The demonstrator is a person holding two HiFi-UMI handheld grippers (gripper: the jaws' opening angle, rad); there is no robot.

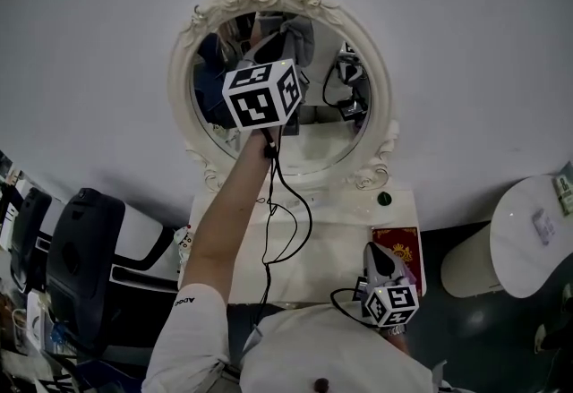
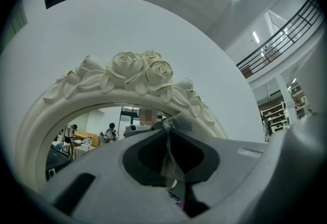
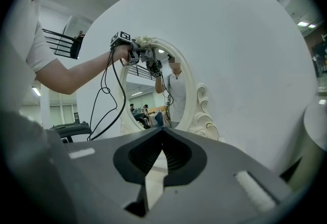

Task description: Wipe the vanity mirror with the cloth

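Wiping looks under way: the left gripper (image 1: 273,55), jaws clamped on the grey cloth (image 1: 298,40), works the top of the vanity mirror (image 1: 327,140). The right gripper (image 1: 378,255), jaws closed on nothing, hangs near right. The lower glass likely remains.

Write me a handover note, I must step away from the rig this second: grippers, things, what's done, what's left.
Left gripper: held high, shut on the crumpled grey cloth, by the top of the oval white rose-framed vanity mirror.
Right gripper: shut, empty, low over the white vanity top.
Done: cloth is up at the mirror; how much is wiped, cannot tell.
Left: probably wipe on down across the glass.
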